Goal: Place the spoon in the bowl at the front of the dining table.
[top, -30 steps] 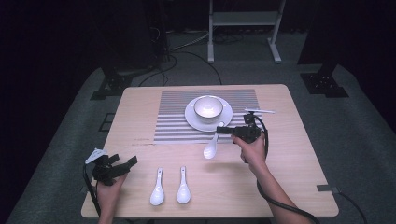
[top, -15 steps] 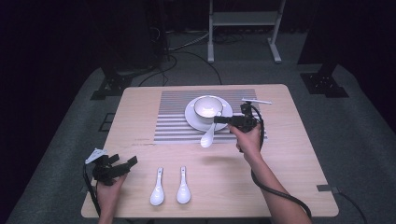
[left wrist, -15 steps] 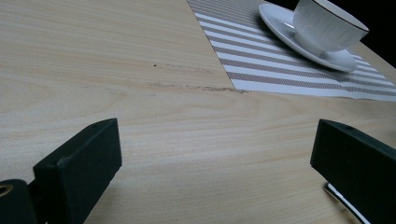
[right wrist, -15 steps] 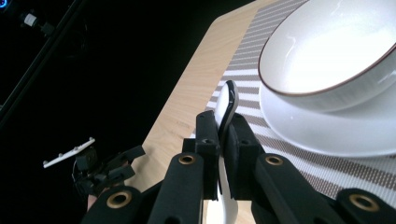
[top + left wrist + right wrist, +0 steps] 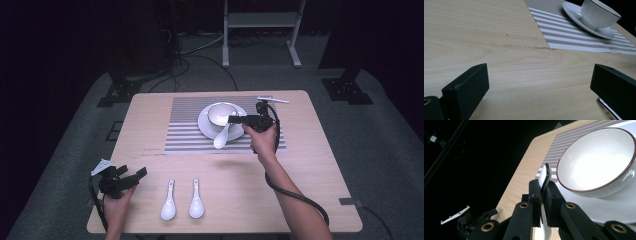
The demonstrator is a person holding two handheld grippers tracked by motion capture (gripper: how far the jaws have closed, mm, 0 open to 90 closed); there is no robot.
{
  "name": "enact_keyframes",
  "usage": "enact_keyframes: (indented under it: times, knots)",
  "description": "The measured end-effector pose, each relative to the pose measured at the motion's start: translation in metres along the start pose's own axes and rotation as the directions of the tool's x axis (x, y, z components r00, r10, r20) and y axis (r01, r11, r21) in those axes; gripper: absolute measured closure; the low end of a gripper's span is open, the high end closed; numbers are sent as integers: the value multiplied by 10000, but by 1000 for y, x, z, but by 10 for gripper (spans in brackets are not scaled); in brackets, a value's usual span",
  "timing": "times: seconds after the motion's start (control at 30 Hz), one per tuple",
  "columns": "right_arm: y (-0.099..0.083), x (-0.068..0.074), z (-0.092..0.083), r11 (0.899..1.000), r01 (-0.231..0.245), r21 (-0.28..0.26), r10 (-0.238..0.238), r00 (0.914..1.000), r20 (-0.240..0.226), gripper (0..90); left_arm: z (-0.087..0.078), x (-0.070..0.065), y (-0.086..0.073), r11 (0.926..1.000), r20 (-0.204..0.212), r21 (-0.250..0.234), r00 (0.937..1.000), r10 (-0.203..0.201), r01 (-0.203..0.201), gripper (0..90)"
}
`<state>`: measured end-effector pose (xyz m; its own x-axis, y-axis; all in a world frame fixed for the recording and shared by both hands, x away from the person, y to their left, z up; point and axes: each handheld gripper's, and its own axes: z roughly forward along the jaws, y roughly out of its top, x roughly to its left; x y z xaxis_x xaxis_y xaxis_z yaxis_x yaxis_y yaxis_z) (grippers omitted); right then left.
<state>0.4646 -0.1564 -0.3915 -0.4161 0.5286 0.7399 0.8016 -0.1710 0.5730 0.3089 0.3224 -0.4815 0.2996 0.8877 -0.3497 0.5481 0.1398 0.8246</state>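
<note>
1. I see open bench (image 5: 310, 170) along the right side, in front of the striped mat (image 5: 185, 135); a hand could pass there unhindered.
2. The bowl (image 5: 220, 114) on its saucer (image 5: 206, 127) stands at the mat's middle. My right gripper (image 5: 234, 119) hangs just beside the bowl's rim, its fingers clamped on a white spoon (image 5: 221, 137) that dangles over the saucer's near edge.
3. Two spoons (image 5: 169, 202) lie side by side near the front edge, narrowing the way between my hands.
4. My left gripper (image 5: 131, 176) sits at the front left corner, fingers (image 5: 466, 90) apart, with bare wood ahead up to the mat.
</note>
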Motion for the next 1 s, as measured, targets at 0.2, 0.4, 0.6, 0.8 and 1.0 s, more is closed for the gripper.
enact_keyframes:
  times: [0.2, 0.4, 0.6, 0.8, 1.0]
  knots:
    - [7, -3, 4, 9997, -215, -153, 215, 9998, -21, 844, 0, 0, 0, 10000, 21, -6, 10000, -17, 17, 5]
    - [15, -8, 5, 9977, -537, -425, 538, 9986, -1, 844, 0, 1, 0, 10000, 44, -21, 10000, -22, 22, 5]
    - [22, -15, 5, 9946, -812, -640, 823, 9965, 134, 843, 0, 1, 0, 10000, 40, -25, 10000, -33, 33, 5]
    - [29, -20, 10, 9915, -1014, -818, 1042, 9940, 317, 843, 0, 1, 0, 10000, 51, -27, 10000, -26, 26, 5]
    - [37, -22, 14, 9872, -1214, -1031, 1262, 9911, 414, 844, 0, 1, 0, 10000, 61, -25, 10000, -25, 25, 6]
